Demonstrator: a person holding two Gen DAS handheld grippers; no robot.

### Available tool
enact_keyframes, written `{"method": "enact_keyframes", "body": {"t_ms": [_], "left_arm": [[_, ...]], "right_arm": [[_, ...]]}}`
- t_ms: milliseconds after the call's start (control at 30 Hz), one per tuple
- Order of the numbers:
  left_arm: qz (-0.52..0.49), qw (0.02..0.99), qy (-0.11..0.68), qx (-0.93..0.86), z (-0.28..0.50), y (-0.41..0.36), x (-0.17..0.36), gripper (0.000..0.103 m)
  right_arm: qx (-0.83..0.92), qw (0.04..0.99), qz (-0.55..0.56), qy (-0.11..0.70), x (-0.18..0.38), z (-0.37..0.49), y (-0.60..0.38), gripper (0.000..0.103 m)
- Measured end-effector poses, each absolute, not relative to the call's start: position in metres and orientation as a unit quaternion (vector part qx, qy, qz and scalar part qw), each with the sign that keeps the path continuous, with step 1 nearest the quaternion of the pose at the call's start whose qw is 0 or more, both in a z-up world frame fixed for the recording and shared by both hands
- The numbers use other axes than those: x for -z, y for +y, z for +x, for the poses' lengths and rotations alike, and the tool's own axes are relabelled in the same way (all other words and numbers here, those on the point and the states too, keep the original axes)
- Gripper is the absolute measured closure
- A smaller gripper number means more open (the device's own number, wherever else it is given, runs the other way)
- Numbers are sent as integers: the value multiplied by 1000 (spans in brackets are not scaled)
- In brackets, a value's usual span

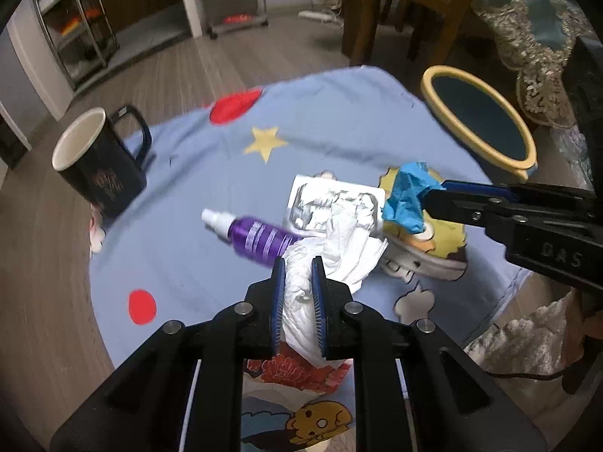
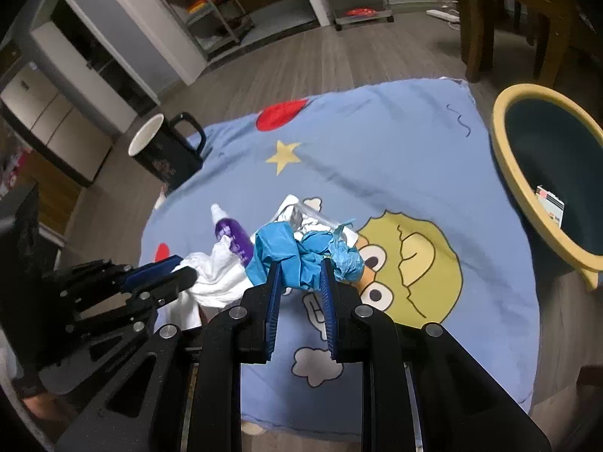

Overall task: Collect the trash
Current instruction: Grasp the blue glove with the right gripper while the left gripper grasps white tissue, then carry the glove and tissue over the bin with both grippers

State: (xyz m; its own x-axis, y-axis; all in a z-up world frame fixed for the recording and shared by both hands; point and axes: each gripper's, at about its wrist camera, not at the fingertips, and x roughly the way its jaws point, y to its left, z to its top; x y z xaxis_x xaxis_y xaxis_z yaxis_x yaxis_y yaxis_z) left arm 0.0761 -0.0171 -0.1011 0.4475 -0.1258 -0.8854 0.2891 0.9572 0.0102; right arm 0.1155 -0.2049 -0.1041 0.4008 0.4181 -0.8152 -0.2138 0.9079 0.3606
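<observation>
Left hand-held gripper (image 1: 297,263) clamped on crumpled white tissue (image 1: 331,248); right hand-held gripper (image 2: 299,269) pinching blue wad (image 2: 301,252). Just beyond both, purple spray bottle (image 1: 260,239) and foil blister pack (image 1: 331,199) on blue cartoon cloth (image 2: 377,150). Farther right, yellow-rimmed bin (image 2: 512,188); far left, black mug (image 1: 94,162).

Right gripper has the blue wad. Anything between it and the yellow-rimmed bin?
Nothing visible. The right gripper holds the blue wad above the blue cloth; toward the bin there is only flat cloth. The purple bottle, white tissue and mug lie on the opposite side.
</observation>
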Motion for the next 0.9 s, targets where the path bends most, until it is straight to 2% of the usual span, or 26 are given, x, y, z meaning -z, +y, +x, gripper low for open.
{"method": "enact_keyframes", "body": {"t_ms": [300,700,900], "left_arm": [[88,869,468,135,78,-32,79,89],[81,873,455,153,82,-46,71,89],[85,873,444,185,80,-68,60,89]], "right_arm": [[-154,851,121,486,69,119,-239,81],[-103,899,59,421,-8,137,-309,81],[-57,908,83,408,-1,144,-366,81]]}}
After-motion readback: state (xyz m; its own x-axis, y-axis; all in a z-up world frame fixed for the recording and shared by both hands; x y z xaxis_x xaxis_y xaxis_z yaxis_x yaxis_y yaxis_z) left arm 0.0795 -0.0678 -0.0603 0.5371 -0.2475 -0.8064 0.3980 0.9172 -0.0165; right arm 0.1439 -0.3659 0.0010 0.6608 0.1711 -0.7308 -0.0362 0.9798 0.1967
